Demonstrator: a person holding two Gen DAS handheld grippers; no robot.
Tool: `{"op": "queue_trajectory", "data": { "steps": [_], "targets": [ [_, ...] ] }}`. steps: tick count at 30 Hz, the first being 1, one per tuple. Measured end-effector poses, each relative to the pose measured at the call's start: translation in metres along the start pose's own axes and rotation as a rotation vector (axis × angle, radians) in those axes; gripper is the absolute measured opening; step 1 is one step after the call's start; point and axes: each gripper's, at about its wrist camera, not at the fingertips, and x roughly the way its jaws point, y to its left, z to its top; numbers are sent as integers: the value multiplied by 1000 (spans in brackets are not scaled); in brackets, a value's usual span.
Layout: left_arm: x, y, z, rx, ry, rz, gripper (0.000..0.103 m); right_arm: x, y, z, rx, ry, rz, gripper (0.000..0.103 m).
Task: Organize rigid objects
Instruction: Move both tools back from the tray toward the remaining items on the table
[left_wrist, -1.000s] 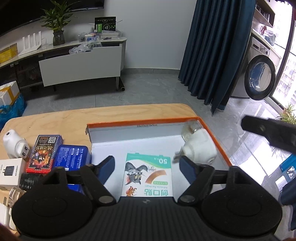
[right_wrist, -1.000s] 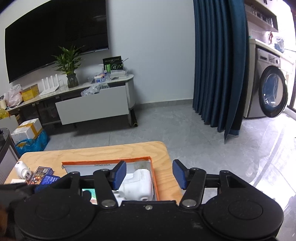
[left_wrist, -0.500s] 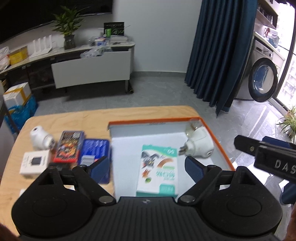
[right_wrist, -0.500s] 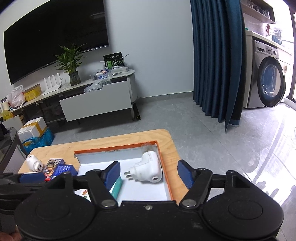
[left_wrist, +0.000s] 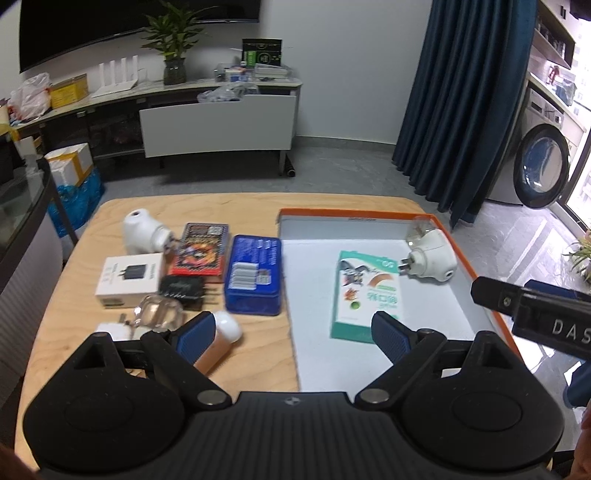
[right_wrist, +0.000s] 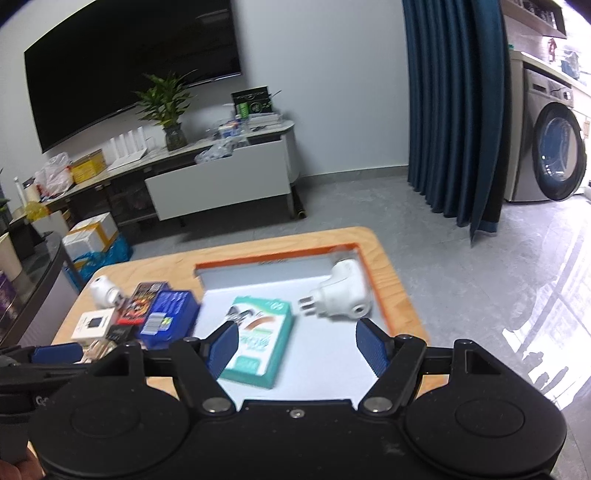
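Observation:
An orange-rimmed white box (left_wrist: 354, 213) sits on the right of the wooden table. In it lie a green plaster box (left_wrist: 365, 291) and a white plug device (left_wrist: 430, 260); both also show in the right wrist view, the plaster box (right_wrist: 260, 339) and the plug (right_wrist: 341, 293). Left of the box lie a blue tin (left_wrist: 255, 278), a red card pack (left_wrist: 201, 253), a white charger box (left_wrist: 127, 277), a second white plug (left_wrist: 142, 230), a black adapter (left_wrist: 183, 290) and a brown bottle (left_wrist: 219, 343). My left gripper (left_wrist: 293, 334) is open and empty above the table's near edge. My right gripper (right_wrist: 297, 343) is open and empty above the box.
The table (left_wrist: 110, 229) has rounded corners, with grey floor beyond. A TV stand (left_wrist: 218, 122), a plant (left_wrist: 173, 55), dark blue curtains (left_wrist: 461, 92) and a washing machine (left_wrist: 543, 166) stand behind. The right gripper's body (left_wrist: 535, 310) juts in at the right of the left wrist view.
Both grippers have pulled back and up from the box, and their jaws have spread wider. The left view has swung left, so the loose items on the table show.

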Motion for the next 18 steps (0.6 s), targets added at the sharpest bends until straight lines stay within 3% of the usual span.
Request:
{"op": "queue_trajectory", "data": {
  "steps": [18],
  "targets": [
    [-18, 39, -11, -60, -12, 37, 94, -2, 47, -14, -71, 34, 60, 83]
  ]
}}
